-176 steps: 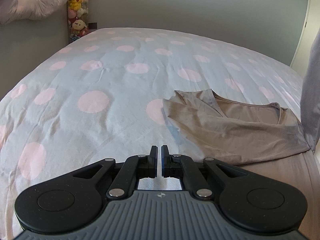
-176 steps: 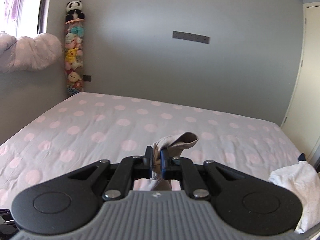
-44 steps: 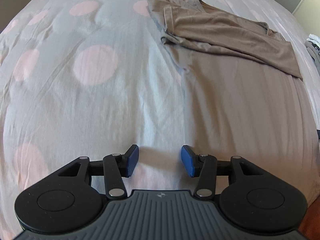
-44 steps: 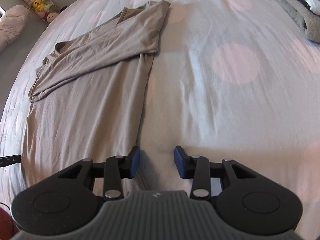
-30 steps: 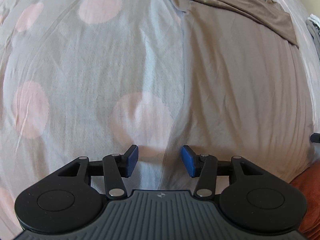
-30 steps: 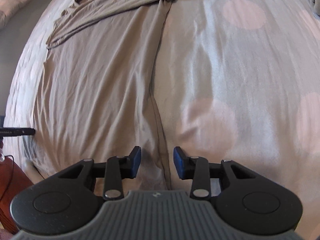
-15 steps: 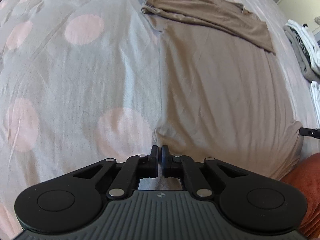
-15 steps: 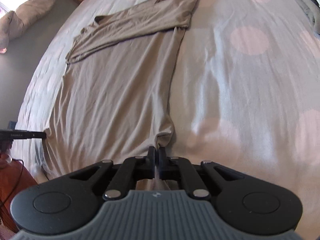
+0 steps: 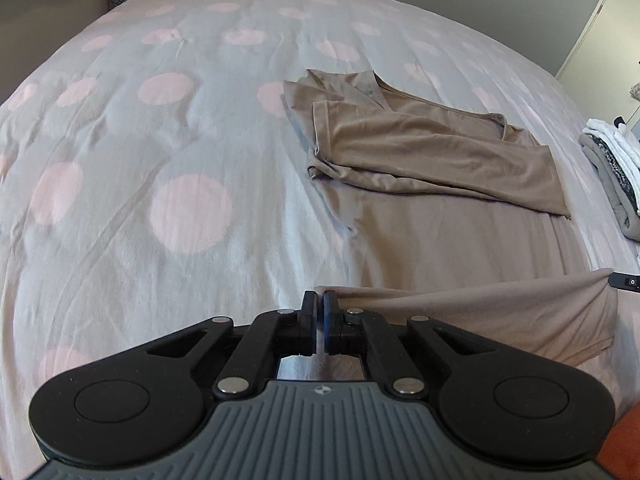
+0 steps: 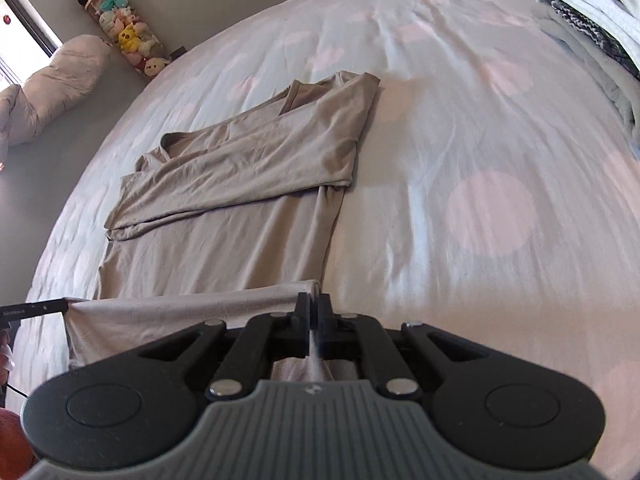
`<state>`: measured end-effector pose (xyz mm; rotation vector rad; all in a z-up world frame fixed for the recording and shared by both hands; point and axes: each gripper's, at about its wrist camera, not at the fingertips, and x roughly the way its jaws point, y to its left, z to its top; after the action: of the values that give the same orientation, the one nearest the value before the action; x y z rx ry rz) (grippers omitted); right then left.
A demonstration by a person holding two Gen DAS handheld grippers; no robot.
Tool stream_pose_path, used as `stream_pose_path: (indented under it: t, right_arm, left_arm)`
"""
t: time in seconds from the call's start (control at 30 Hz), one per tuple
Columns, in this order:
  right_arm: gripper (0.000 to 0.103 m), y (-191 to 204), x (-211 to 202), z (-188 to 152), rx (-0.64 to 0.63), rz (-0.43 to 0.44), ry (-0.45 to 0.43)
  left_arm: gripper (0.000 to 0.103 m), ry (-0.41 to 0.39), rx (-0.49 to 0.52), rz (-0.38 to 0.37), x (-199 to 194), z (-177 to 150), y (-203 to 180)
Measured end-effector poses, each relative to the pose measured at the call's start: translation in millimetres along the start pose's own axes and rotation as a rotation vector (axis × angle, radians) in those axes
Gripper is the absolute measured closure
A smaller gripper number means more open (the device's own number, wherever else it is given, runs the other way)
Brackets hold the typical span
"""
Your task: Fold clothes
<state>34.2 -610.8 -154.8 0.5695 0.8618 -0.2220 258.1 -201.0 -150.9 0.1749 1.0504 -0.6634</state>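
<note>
Shirt: a tan long-sleeved shirt (image 9: pixel 420 236) lies spread on the bed, filling the middle and right of the left wrist view and the left half of the right wrist view (image 10: pixel 224 236).
Sleeves: both are folded across the chest, forming a band over the upper part of the shirt.
Hem: the bottom edge is lifted off the bed and stretched in a taut line between the two tools, with the cloth below it hanging in a loose fold.
Left hand-held gripper (image 9: pixel 319 312): clenched on the hem's corner at lower centre of its own frame; its black tip also shows at the left edge of the right wrist view (image 10: pixel 40 307), where the hem ends.
Right hand-held gripper (image 10: pixel 314 314): clenched on the opposite hem corner, a thin strip of cloth showing between its closed fingers; its tip appears at the right edge of the left wrist view (image 9: pixel 624 281).
Bed (image 9: pixel 192 208): covered by a pale grey sheet with large pink dots, creased in places.
Stack of clothes (image 10: pixel 592 12): folded white and grey pieces at the upper right of the right wrist view, well apart from the shirt; also at the right edge of the left wrist view (image 9: pixel 612 160).
Soft toys (image 10: pixel 120 28): a column of them against the wall at upper left.
Pillow (image 10: pixel 56 84): pale, just beside the toys, off the bed's edge.
</note>
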Motion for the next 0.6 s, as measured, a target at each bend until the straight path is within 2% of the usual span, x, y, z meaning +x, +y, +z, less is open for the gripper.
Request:
stream_pose_path:
  t: [0.17,0.2,0.27,0.33,0.47,0.6]
  right_arm:
    - [0.097,1.7,23.4,-6.2,-0.061,-0.055,0.048]
    - [0.095,1.2,24.7,-8.1,-0.065,-0.057,0.051]
    - [0.093,2.2,22.2,-9.7,-0.078,-0.067,0.048]
    - [0.087,5.0,14.4,-8.8,-0.097,-0.082,0.033]
    - [0.085,26.2,-11.7,-10.8,-0.274,-0.109,0.021]
    - [0.085,58.6,-21.3,-32.3,-0.533,-0.098,0.105]
  left_arm:
    - [0.1,0.042,0.035,0.033,20.3,-8.6,1.2]
    - [0.099,0.038,0.03,0.038,18.5,-8.5,2.7]
    - [0.09,0.028,0.021,0.048,15.0,-8.3,5.6]
    - [0.09,-0.001,0.046,0.073,2.8,-7.5,3.9]
    - [0.089,-0.043,0.224,0.072,-26.4,-12.7,-16.6]
    - [0.084,-0.013,0.466,0.071,-35.6,-29.2,-50.0]
